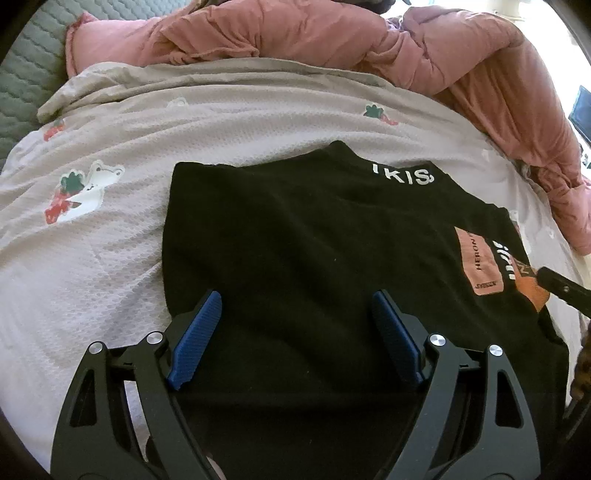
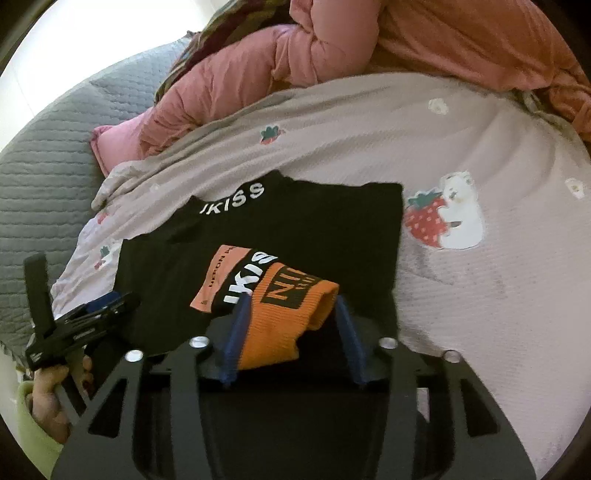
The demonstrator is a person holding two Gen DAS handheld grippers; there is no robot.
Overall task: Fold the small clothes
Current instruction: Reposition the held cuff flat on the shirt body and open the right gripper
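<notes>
The right gripper (image 2: 291,295) stands with its jaws partly apart, the blue pads on either side of an orange ribbed cuff (image 2: 284,325). The cuff lies between the pads; the left pad is at its edge, the right pad shows a gap, so the pads do not clamp it. The left gripper (image 1: 295,299) has its jaws wide, with nothing between the pads; it hovers over the near part of the black fabric.

The task item is a black garment (image 1: 314,251), laid flat and partly folded into a roughly rectangular shape. White lettering runs along its collar (image 2: 232,197). A pink patch (image 2: 221,277) with small dark print, further white lettering, and the orange cuff with black print lie on its front, at the side nearest the right gripper.

The garment rests on a pale quilted bed cover (image 1: 92,258) printed with strawberries and white animal figures. Behind it a pink padded quilt (image 1: 332,33) is heaped along the far edge. A grey quilted surface (image 2: 48,166) lies beyond the cover. A hand (image 2: 55,384) with a pale green sleeve holds the left gripper at the left edge of the right wrist view.

The garment lies directly ahead of and beneath both sets of jaws.
</notes>
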